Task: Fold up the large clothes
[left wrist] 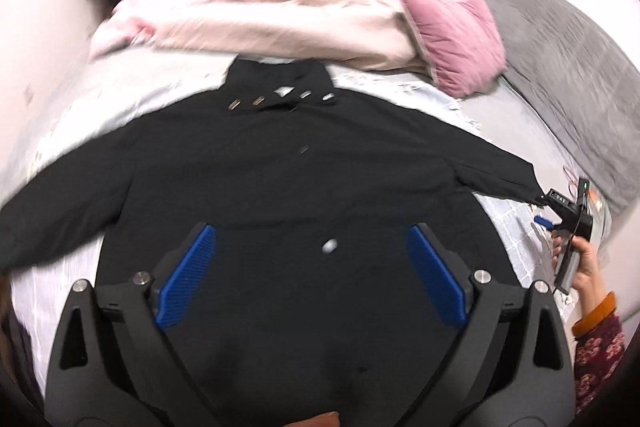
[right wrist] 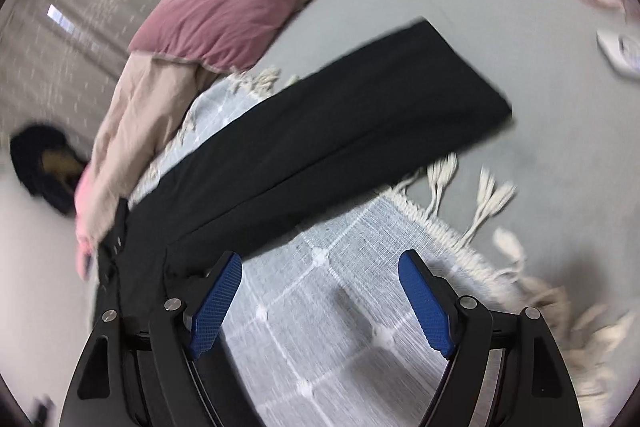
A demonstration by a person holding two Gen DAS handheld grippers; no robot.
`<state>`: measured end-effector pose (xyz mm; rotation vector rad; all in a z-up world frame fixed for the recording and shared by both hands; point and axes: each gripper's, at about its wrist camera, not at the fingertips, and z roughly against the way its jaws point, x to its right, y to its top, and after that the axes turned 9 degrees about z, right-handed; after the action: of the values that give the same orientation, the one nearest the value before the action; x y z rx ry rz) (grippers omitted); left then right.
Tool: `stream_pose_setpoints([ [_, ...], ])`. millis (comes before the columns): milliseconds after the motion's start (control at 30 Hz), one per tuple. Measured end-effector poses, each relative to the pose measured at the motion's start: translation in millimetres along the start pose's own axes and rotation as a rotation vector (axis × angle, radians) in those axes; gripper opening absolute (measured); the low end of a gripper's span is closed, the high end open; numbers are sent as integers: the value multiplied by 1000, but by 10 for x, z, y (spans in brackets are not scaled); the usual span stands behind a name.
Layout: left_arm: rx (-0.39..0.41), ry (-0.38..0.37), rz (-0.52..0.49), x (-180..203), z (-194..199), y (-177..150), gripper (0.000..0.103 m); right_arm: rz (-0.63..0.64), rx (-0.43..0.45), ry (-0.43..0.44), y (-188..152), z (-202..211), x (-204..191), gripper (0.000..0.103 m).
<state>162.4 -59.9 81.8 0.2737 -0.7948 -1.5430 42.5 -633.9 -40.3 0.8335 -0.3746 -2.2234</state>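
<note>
A black jacket [left wrist: 280, 179] lies spread flat across the centre of the frame on a fringed white blanket [right wrist: 344, 307]. The left gripper [left wrist: 312, 267] hovers released above its body. The right gripper [right wrist: 320, 291], also released, sits seemingly just beside the outstretched sleeve [right wrist: 360, 115].

- A black jacket [left wrist: 304, 179] lies spread flat on the bed, collar toward the far side, both sleeves stretched outward.
- The left gripper [left wrist: 312, 255] hangs over the jacket's lower front, its blue pads [left wrist: 188, 275] wide apart with nothing between them.
- The right gripper [left wrist: 568, 211], held in a hand [left wrist: 580, 263] with a floral cuff, sits at the tip of the jacket's right sleeve; its jaws are too small to read.
- Under the jacket is a pale checked blanket [left wrist: 508, 223].
- Beyond the collar sits a bunched pink duvet [left wrist: 260, 19], with a mauve pillow [left wrist: 456, 39] beside it and a grey cover [left wrist: 560, 67] further right.
</note>
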Motion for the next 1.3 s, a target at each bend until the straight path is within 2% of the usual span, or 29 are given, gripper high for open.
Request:
stream_pose_setpoints([
  [100, 15, 23, 71, -362, -129, -197, 97, -64, 33, 9, -44, -206, 98, 82],
  [167, 11, 49, 108, -577, -283, -336, 97, -72, 120, 9, -15, -247, 104, 82],
  [233, -1, 84, 136, -707, -439, -430, 97, -91, 159, -4, 52, -293, 99, 82],
  [333, -27, 131, 107, -791, -569, -456, 97, -143, 222, -18, 209, -354, 116, 82],
  [467, 43, 160, 61, -843, -497, -462, 97, -228, 275, -72, 411, -486, 192, 81],
  [533, 52, 180, 45, -901, -480, -460, 97, -281, 327, -96, 485, -517, 217, 74],
  [567, 59, 186, 39, -935, -468, -463, 97, -299, 334, -112, 511, -535, 226, 64],
  [600, 71, 191, 33, -972, -441, -464, 97, -319, 342, -125, 534, -540, 231, 45],
  [667, 101, 210, 24, -1041, -422, -452, 97, -356, 369, -150, 568, -489, 219, 22],
  [700, 108, 222, 24, -1070, -428, -443, 97, -359, 387, -147, 581, -445, 194, 16],
  [767, 116, 245, 16, -1129, -441, -449, 97, -323, 426, -145, 622, -330, 86, 12],
  [833, 118, 266, 8, -1188, -470, -457, 97, -219, 455, -176, 667, -178, -163, 11],
  [933, 90, 284, 27, -1263, -505, -447, 97, -81, 504, -176, 703, 42, -557, 10],
  [1033, 90, 261, 60, -1325, -448, -436, 97, 58, 551, -153, 704, 242, -1063, 10],
  [1133, 117, 275, 70, -1364, -383, -410, 97, 183, 574, -116, 646, 345, -1626, 10],
  [1300, 124, 246, 116, -1449, -305, -366, 97, 385, 554, -53, 433, 312, -2567, 10],
])
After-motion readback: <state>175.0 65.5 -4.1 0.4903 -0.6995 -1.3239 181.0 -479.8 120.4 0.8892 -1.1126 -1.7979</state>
